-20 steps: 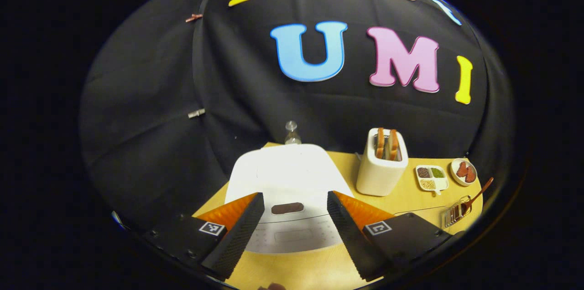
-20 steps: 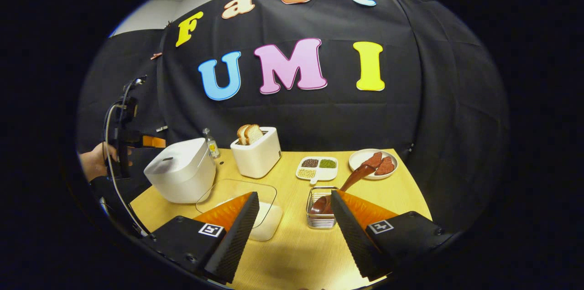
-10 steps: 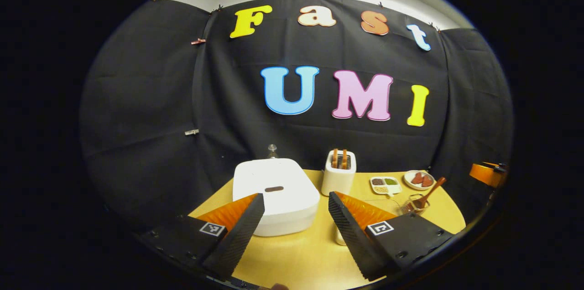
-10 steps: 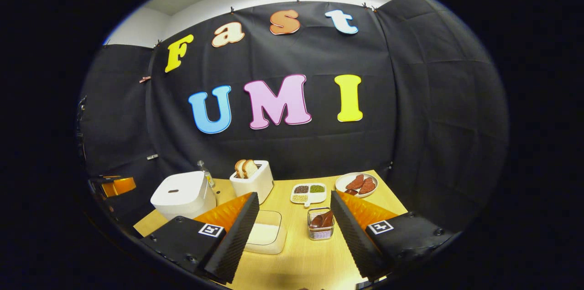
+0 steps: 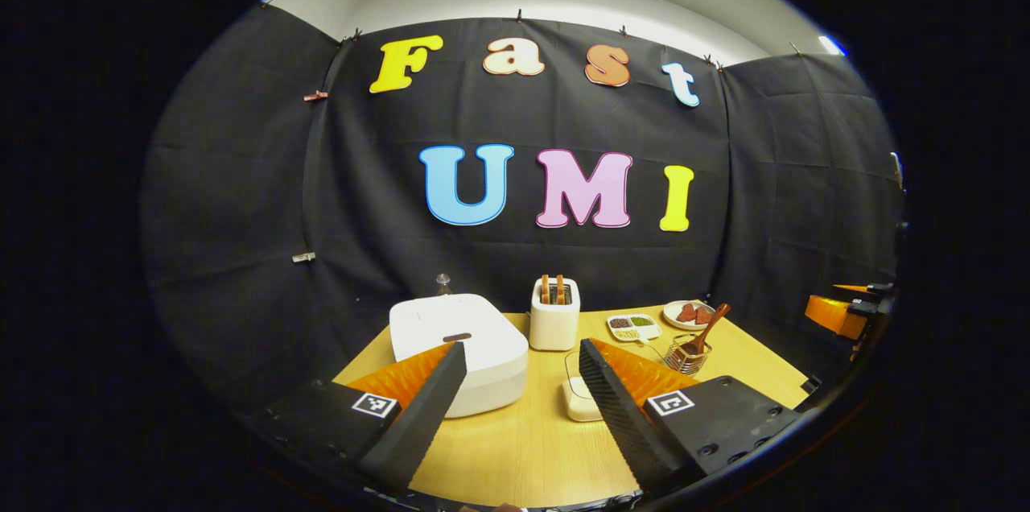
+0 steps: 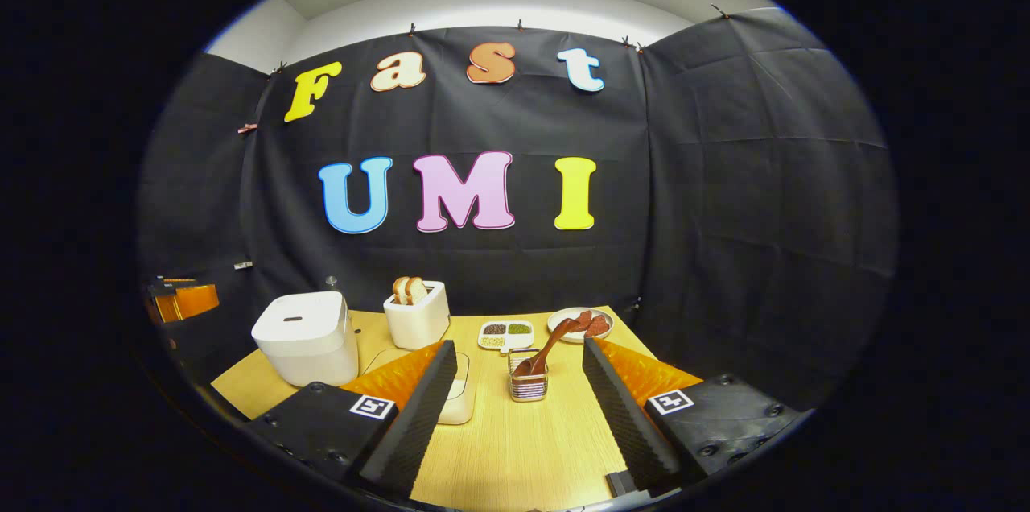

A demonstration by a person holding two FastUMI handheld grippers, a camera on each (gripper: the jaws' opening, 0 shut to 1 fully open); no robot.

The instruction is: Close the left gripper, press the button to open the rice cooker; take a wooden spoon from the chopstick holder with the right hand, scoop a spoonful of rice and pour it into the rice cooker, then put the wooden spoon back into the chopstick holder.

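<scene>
The white rice cooker (image 5: 459, 347) stands at the table's left with its lid down and a dark button (image 5: 456, 336) on top. My left gripper (image 5: 521, 351) hovers open well in front of it, touching nothing. In the right gripper view the cooker (image 6: 306, 335) is at far left. A wire chopstick holder (image 6: 527, 385) holds the wooden spoon (image 6: 551, 343), whose handle leans to the right. My right gripper (image 6: 519, 344) is open and empty, back from the holder. A clear rice container (image 5: 581, 391) lies between cooker and holder (image 5: 686, 355).
A white toaster (image 6: 416, 315) with bread, a compartment dish (image 6: 504, 332) and a plate of meat (image 6: 579, 324) line the back of the wooden table (image 6: 523, 448). A small bottle (image 5: 442, 282) stands behind the cooker. Part of the right gripper (image 5: 841, 315) shows at the far right edge.
Both grippers have drawn back and away from the table; cooker, holder and dishes now look smaller and farther off. Both stay open.
</scene>
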